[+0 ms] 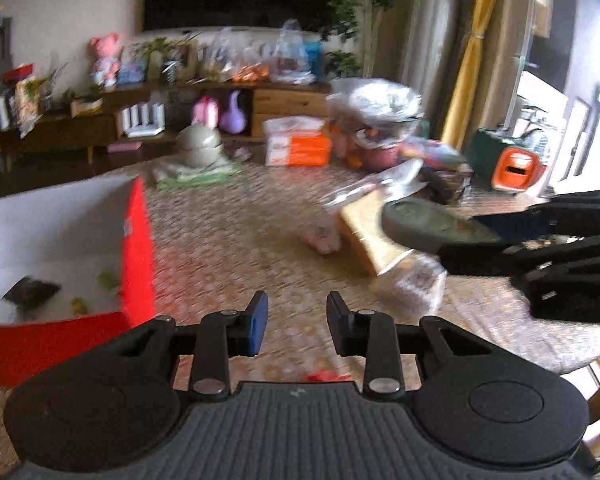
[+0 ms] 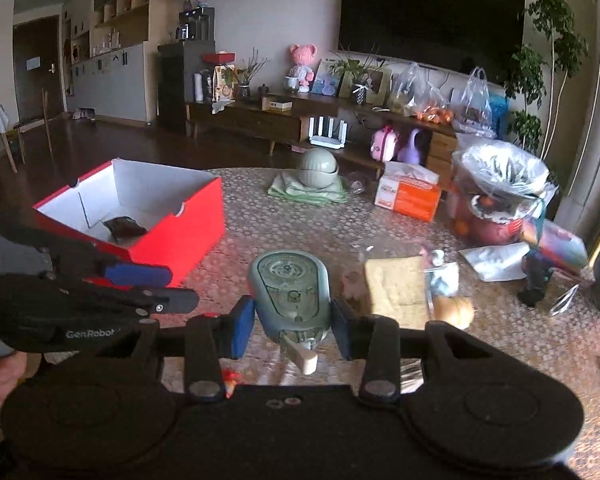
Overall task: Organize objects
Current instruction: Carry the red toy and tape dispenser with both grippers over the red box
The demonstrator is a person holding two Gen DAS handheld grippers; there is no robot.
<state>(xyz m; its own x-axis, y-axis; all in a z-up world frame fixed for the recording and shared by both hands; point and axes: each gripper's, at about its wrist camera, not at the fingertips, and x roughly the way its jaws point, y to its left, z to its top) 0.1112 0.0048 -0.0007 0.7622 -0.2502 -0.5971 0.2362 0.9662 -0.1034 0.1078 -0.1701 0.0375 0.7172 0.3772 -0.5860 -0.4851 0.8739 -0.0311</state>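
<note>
Grey-green oval plastic dispenser (image 2: 290, 292) clamped between the pads of right gripper (image 2: 293, 326) above the patterned table (image 2: 260, 224), yellow sponge (image 2: 396, 290) just beside, left gripper (image 1: 297, 322) parted and empty, red cardboard box with white inside (image 2: 180, 236) holding a dark packet (image 2: 124, 227).

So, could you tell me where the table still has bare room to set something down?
Bare cloth lies between the red box and the green bowl, running toward the table's middle. The box floor has room beside the dark packet. It is crowded on the right, around the bagged bin and the bread packet.
</note>
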